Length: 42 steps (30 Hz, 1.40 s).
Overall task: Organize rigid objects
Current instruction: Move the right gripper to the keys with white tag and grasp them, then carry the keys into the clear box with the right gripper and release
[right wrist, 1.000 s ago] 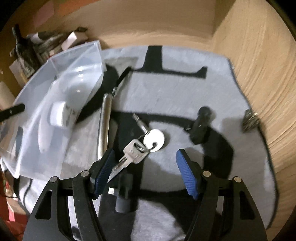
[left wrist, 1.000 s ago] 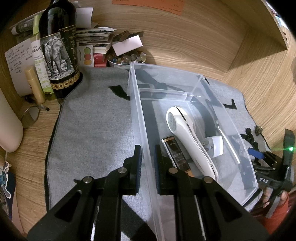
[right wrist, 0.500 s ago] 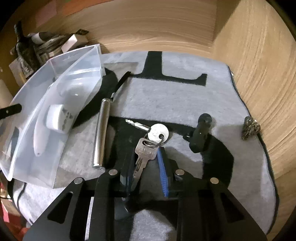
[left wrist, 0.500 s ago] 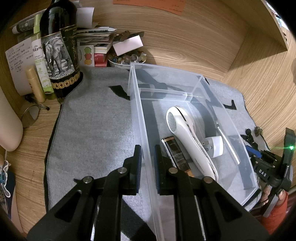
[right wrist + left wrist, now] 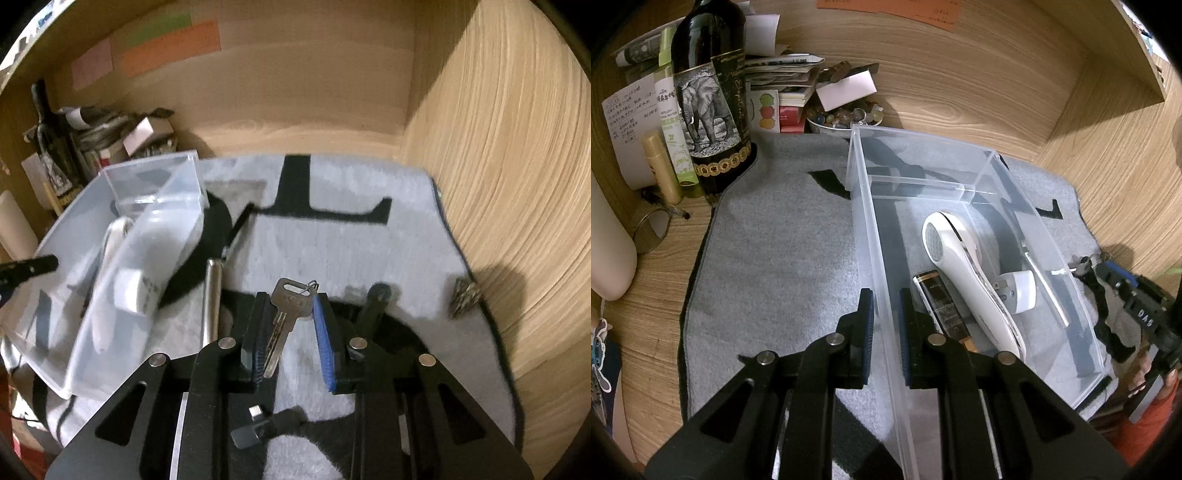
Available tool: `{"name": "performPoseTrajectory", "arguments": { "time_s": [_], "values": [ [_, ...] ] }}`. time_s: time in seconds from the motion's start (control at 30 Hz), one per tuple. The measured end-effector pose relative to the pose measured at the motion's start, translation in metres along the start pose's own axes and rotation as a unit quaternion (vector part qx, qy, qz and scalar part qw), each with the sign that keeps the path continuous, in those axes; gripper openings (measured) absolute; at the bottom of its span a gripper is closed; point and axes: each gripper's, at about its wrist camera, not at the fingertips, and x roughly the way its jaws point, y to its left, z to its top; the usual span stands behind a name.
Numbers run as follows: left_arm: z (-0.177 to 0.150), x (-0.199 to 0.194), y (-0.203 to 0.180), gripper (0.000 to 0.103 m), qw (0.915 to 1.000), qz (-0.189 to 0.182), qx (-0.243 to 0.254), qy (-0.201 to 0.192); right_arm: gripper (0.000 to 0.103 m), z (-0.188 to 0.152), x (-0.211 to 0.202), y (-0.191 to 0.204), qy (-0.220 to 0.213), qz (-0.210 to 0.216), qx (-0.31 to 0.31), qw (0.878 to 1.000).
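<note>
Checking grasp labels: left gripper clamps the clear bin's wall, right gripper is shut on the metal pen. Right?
Not quite. The right gripper is shut on the key, as the right wrist view shows; the metal pen lies on the mat beside it. The left gripper does clamp the clear bin's wall.

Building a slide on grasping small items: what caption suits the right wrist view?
Right gripper pinching a silver key above the grey mat, clear plastic bin alongside.
</note>
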Motion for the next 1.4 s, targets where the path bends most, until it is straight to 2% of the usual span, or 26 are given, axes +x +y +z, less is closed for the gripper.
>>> {"name": "performPoseTrajectory", "arguments": {
  "time_s": [0.3,0.8,1.1,1.4],
  "values": [
    [0.000,0.000,0.000,0.012,1.0000,0.000,0.000,0.000,0.022,0.024,-0.022,0.013,-0.051,0.001,-0.014,0.999],
    [0.000,0.000,-0.002,0.012,1.0000,0.001,-0.001,-0.001,0.022,0.064,-0.050,0.070,-0.129,0.058,-0.076,0.987],
    [0.000,0.000,-0.002,0.012,1.0000,0.001,0.000,0.000,0.022,0.068,-0.037,0.104,-0.124,0.091,-0.110,0.982],
    [0.001,0.000,-0.003,0.012,1.0000,-0.001,-0.003,0.000,0.022,0.065,0.003,0.125,-0.072,0.103,-0.135,0.983]
  ]
}}
